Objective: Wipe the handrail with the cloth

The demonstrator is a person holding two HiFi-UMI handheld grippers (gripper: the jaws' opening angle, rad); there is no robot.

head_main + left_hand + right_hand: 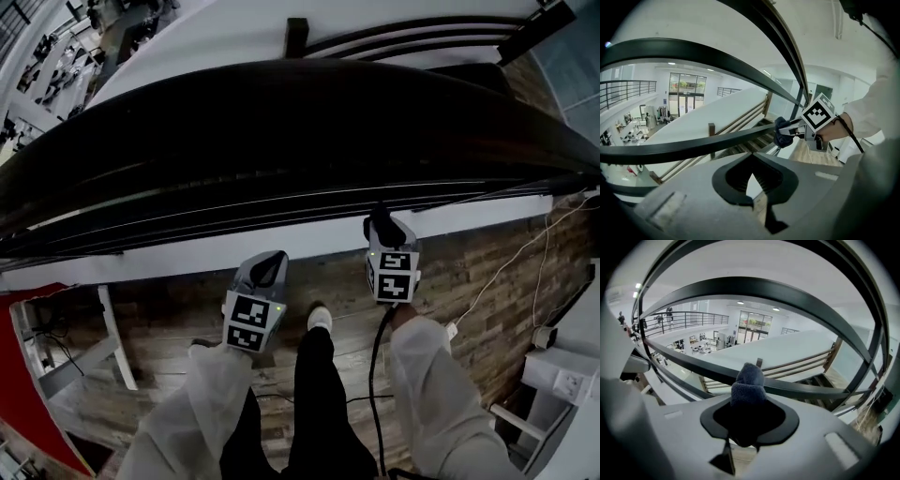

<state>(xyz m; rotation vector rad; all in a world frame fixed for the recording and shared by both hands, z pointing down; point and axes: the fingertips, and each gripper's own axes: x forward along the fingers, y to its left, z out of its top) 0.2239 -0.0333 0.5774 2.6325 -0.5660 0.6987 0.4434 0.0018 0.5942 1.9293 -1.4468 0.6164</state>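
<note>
A broad dark handrail point(281, 122) curves across the head view, with thinner dark rails point(234, 202) under it. My right gripper point(382, 227) is shut on a dark blue cloth point(384, 223) that rests against one of those thin rails. The right gripper view shows the cloth point(747, 383) bunched between the jaws and touching the rail point(806, 390). Seen from the left gripper view, the cloth point(781, 133) presses on the rail point(684, 147). My left gripper point(272, 264) hangs lower left, short of the rails, jaws together and holding nothing point(752, 180).
Behind the railing lie a wooden staircase point(754, 140) and an open atrium far below point(698, 348). A wooden floor point(487, 309) is underfoot, with a white cable point(511, 262), a wall socket box point(567, 380) at right and a white frame point(112, 337) at left.
</note>
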